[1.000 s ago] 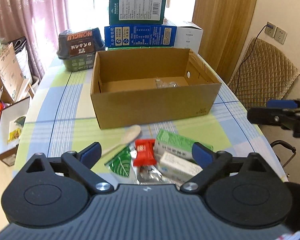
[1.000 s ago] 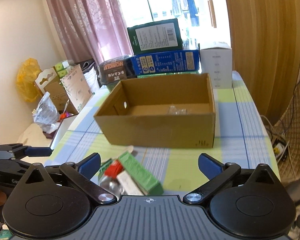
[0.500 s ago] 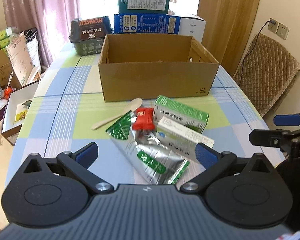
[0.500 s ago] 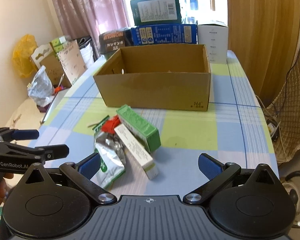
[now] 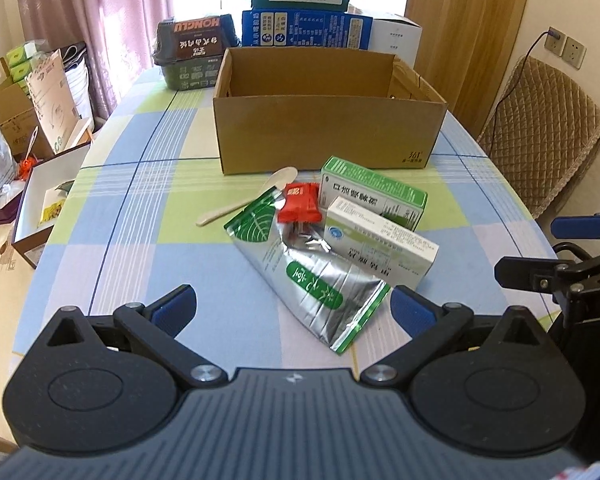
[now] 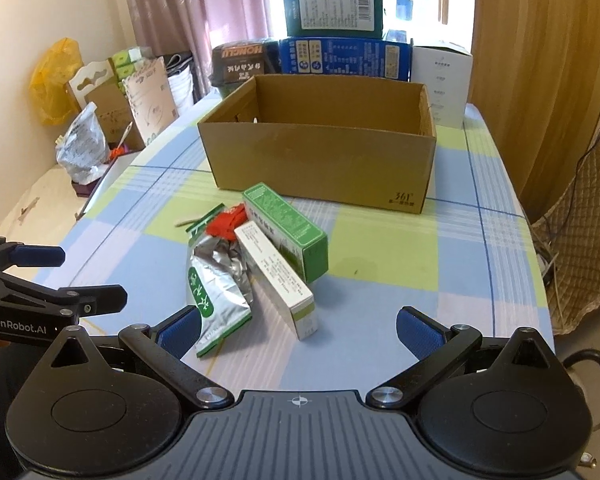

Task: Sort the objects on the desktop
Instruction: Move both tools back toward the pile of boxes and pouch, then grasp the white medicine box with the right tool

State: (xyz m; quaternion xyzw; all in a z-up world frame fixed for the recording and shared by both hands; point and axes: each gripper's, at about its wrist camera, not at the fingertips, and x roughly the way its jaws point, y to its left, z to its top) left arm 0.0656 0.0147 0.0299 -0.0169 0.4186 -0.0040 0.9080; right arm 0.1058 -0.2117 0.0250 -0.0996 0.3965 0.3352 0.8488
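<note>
Left wrist view: the left gripper (image 5: 292, 312) hovers over the near edge of the checked tablecloth (image 5: 148, 200), its blue-padded fingers spread wide and holding nothing. Ahead lies a touching cluster: a silver-and-green foil pouch (image 5: 304, 268), a red sachet (image 5: 300, 208) on the pouch's upper corner, a white medicine box (image 5: 380, 240) and, behind it, a green medicine box (image 5: 374, 194). A pale wooden spoon (image 5: 248, 202) runs from the cluster toward the open cardboard box (image 5: 328, 132), which stands just beyond. The right gripper (image 5: 548, 252) enters at the right margin, cut off by the frame.

Right wrist view: the right gripper (image 6: 298, 330) is likewise spread and empty, with the foil pouch (image 6: 216, 292) just beside its left finger. Here the spoon is almost wholly hidden behind the pouch and sachet (image 6: 226, 222); only in this view does the green box (image 6: 286, 228) show its long side. The left gripper (image 6: 60, 280) appears at the left margin. The carton's floor is hidden in both views, so its contents cannot be told.
</note>
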